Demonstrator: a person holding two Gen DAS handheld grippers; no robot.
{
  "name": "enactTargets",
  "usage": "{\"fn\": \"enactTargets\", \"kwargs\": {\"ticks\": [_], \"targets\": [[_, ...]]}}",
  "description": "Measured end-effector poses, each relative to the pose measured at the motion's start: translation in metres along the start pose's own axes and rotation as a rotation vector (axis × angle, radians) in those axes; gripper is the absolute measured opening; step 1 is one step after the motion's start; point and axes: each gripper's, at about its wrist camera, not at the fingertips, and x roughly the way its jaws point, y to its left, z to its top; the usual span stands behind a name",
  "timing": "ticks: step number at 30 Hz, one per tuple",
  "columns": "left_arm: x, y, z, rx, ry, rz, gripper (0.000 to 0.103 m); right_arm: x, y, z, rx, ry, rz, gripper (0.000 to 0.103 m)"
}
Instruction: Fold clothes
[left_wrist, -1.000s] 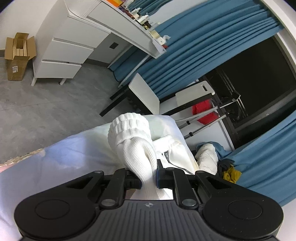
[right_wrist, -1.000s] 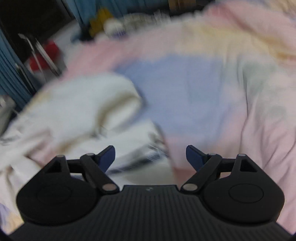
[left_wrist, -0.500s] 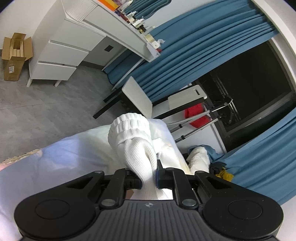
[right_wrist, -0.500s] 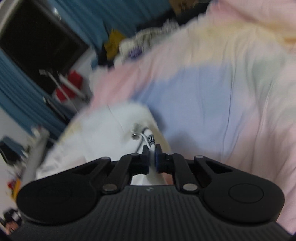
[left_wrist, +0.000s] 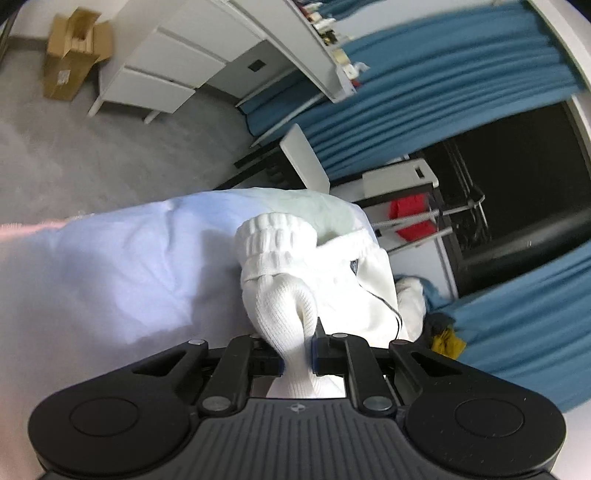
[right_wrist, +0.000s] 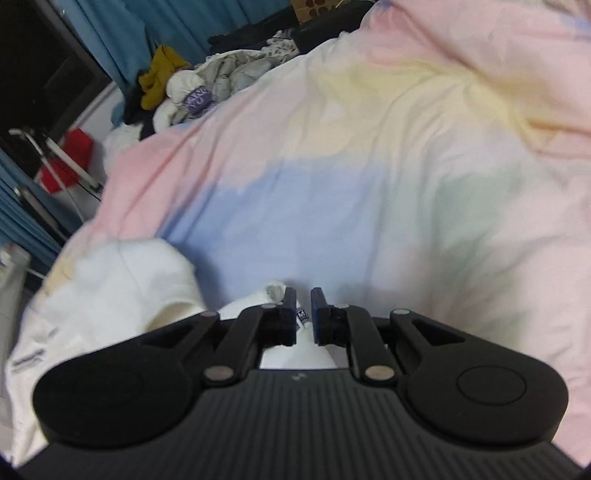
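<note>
Item: white garment (left_wrist: 369, 291), lying on the bed (right_wrist: 369, 184) over pastel bedding.

Left hand-held gripper (left_wrist: 297, 354): clamped on the knit sleeve (left_wrist: 284, 306), as a second ago.

Right hand-held gripper (right_wrist: 303, 314): wide apart a second ago, now nearly together on a white fold with a small label; jaws easing open slightly. Both ends look secured for folding.

Obscured: garment outline, label text, grip depth.
</note>
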Motion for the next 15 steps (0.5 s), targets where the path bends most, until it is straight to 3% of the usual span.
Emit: {"fn": "enactTargets", "kwargs": {"ticks": [3,4,6,8,15], "targets": [[-0.001,0.001,-0.003,0.016,-0.008,0.002,0.014,-0.035,-0.006,-0.005,-0.057,0.0,0.011,0.036],[-0.001,0.001,-0.004,0.015,-0.01,0.005,0.014,-0.047,-0.002,-0.012,-0.128,0.001,0.026,0.041],[-0.001,0.001,-0.005,0.011,-0.012,0.011,0.014,-0.07,0.006,-0.03,-0.276,0.012,0.062,0.06],[-0.001,0.002,-0.007,0.002,-0.012,0.017,0.015,-0.082,0.015,-0.046,-0.403,0.033,0.102,0.069],[-0.002,-0.009,-0.009,0.019,-0.017,0.05,0.017,-0.08,0.051,-0.098,-0.874,0.081,0.186,0.072]]}}
